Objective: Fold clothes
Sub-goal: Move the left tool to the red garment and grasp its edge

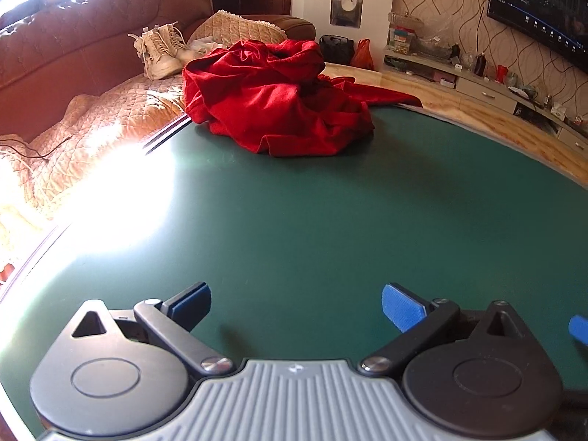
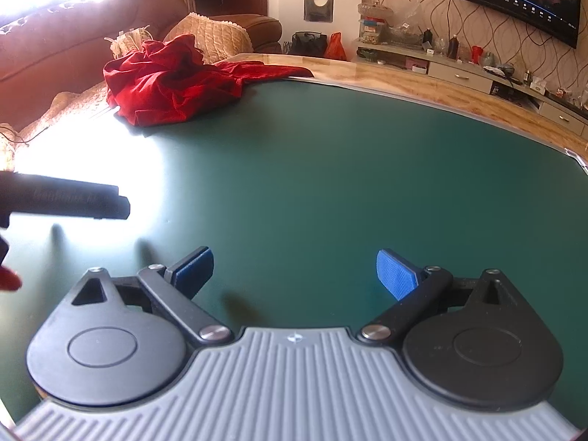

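On green table (image 1: 330, 220), crumpled red garment (image 1: 272, 99), brown sofa (image 1: 73, 47) behind

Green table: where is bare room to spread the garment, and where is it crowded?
The green table is bare from both open grippers, left and right, up to the crumpled red garment. Its right side, toward the wooden floor, is free too. The only crowded spot is the far left corner, where the garment sits by the sofa.
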`<state>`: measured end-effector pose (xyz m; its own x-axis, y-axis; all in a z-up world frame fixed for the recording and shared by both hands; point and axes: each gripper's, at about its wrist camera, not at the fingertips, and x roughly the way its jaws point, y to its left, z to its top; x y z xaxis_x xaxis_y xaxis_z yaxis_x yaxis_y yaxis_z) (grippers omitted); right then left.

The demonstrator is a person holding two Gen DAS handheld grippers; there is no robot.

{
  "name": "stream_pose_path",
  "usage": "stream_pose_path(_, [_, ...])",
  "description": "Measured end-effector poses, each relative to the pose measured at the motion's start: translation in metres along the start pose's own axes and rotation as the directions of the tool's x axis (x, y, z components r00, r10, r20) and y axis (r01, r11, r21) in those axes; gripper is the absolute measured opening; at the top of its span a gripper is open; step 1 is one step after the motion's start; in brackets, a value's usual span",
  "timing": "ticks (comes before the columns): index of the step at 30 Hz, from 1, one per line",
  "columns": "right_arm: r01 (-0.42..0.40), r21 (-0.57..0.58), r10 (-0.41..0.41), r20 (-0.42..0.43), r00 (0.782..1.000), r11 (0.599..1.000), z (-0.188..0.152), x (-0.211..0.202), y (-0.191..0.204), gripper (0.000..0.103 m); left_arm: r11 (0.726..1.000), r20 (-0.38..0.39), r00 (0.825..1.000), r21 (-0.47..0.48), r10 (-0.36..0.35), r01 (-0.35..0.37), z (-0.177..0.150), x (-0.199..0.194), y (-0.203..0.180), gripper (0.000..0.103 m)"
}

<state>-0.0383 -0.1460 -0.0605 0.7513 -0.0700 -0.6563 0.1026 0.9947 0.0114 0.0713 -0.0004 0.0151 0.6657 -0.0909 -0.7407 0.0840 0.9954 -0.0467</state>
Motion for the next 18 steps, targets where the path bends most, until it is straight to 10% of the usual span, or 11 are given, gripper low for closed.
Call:
stream_pose_path(3, [-0.009,-0.005,0.009,-0.004,1.0,1.0,0.0,0.0,0.0,0.102,0.997,0.002,0.997,-0.026,-0.071,0.071,0.024,0.017,0.003,0.098])
stream_pose_path(18, [-0.033,0.009,0.033,-0.015,0.999,0.999,0.003,0.003,-0.002,0.102,0.995,0.108,0.992,0.062,0.072,-0.079,0.152,0.081,-0.023,0.085])
